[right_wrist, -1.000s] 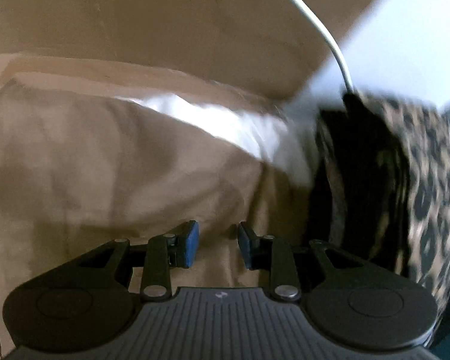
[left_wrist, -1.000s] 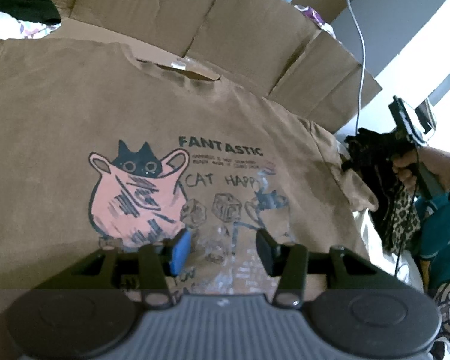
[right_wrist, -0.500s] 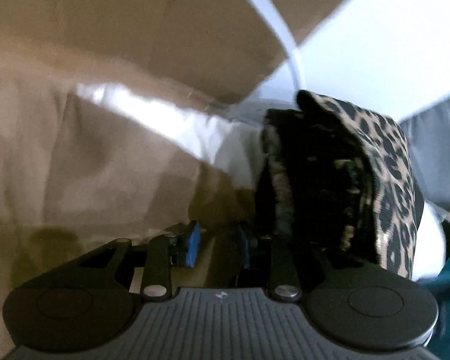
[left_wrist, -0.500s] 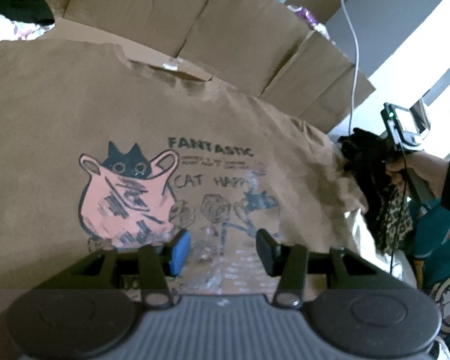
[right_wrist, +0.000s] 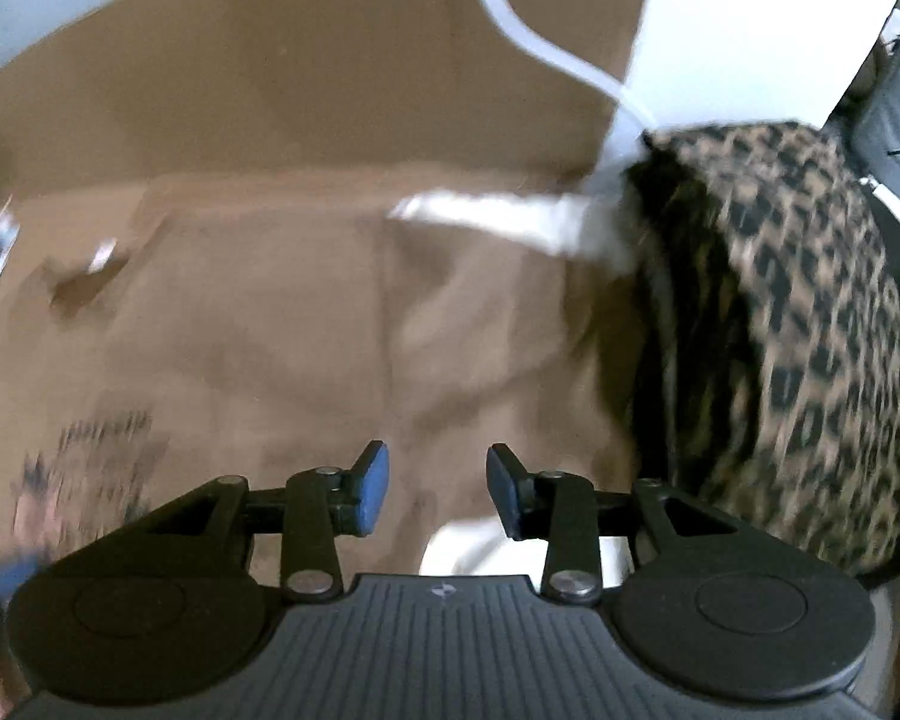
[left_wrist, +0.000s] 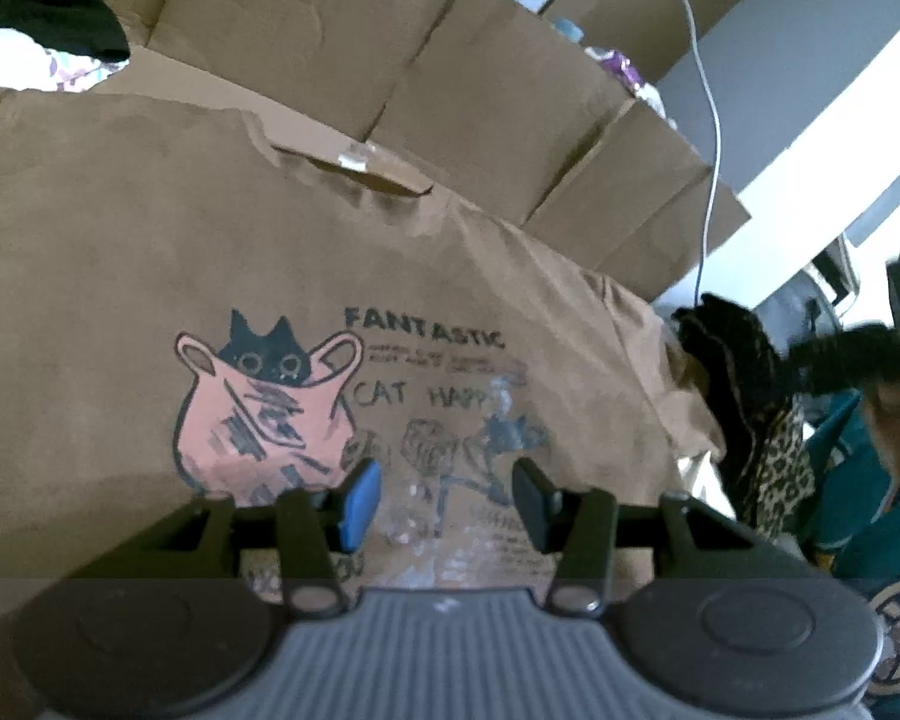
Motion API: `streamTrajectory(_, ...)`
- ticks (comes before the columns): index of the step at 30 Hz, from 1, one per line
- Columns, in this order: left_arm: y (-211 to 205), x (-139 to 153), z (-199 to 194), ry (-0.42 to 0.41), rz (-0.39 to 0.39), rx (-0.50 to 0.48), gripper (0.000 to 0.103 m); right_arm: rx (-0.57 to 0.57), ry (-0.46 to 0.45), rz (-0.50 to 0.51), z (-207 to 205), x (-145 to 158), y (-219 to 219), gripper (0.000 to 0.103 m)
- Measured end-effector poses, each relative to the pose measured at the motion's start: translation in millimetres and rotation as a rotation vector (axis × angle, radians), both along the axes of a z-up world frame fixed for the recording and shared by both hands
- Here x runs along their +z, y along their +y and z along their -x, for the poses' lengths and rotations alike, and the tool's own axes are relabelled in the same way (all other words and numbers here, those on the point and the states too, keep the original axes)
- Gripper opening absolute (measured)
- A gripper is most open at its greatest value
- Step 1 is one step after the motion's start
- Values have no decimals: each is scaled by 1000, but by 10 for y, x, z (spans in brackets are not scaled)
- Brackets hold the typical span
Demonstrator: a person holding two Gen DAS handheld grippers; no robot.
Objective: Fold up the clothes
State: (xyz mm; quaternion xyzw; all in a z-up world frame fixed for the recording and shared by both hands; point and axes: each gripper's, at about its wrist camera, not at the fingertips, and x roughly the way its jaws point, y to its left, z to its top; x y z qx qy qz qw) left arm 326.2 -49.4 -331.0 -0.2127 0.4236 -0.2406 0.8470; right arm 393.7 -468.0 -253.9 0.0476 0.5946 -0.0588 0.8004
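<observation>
Right view motion-blurred, brown cat-print T-shirt [left_wrist: 270, 276] lay flat, print up, hem cut off, left tool [left_wrist: 444, 501] apart, empty, right tool [right_wrist: 438, 489] just opened, empty, leopard-print garment [right_wrist: 810, 348] beside sleeve.

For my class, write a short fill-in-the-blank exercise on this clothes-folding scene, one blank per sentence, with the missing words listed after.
1. The brown T-shirt lies spread out with its printed side facing ____.
2. The word printed in bold beside the cat picture is ____.
3. The garment beside the shirt's sleeve has a ____ pattern.
4. Nothing is between the pads of the left gripper or the right gripper, so both are ____.

Missing words: up; FANTASTIC; leopard; open
</observation>
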Motion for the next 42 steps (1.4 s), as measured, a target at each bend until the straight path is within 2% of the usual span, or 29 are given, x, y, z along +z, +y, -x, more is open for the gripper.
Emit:
streamTrajectory(3, -1, 39, 20, -8, 11, -2, 51, 26, 49, -4, 336, -108, 123, 44)
streamTrajectory(8, 8, 76, 52, -15, 18, 0, 51, 58, 111, 27, 704, -384, 189, 52)
streamTrajectory(16, 10, 87, 29, -26, 4, -1, 51, 138, 195, 51, 908, -915, 324, 51)
streamTrajectory(18, 21, 68, 16, -20, -6, -1, 51, 149, 212, 32, 899, -1003, 306, 33)
streamTrajectory(19, 30, 57, -4, -16, -5, 8, 51, 153, 218, 21, 892, -1034, 296, 15)
streamTrajectory(20, 36, 45, -24, -12, -3, 16, 51, 156, 219, 15, 884, -1037, 289, 5)
streamTrajectory(22, 34, 29, -35, -7, 4, 18, 51, 169, 208, 25, 877, -1017, 276, 2)
streamTrajectory(27, -17, 23, -19, -10, -18, 1, 51, 138, 178, 23, 942, -1002, 159, 1)
streamTrajectory(30, -53, -4, -3, -2, -44, -3, 51, 107, 178, 19, 989, -1012, 97, 4)
streamTrajectory(33, -86, -51, 15, 17, -80, -3, 51, 103, 191, 21, 1009, -938, 63, 11)
streamTrajectory(34, -95, -64, 21, 23, -91, -2, 51, 106, 188, 33, 1012, -880, 54, 24)
streamTrajectory(35, -102, -66, 25, 24, -98, -2, 51, 108, 182, 46, 1015, -822, 45, 30)
streamTrajectory(38, -118, -54, 30, 18, -114, -1, 51, 100, 130, 61, 1022, -603, 21, 44)
streamTrajectory(42, -83, 34, 31, -7, -129, 22, 53, 84, 22, 30, 1033, -346, 84, 47)
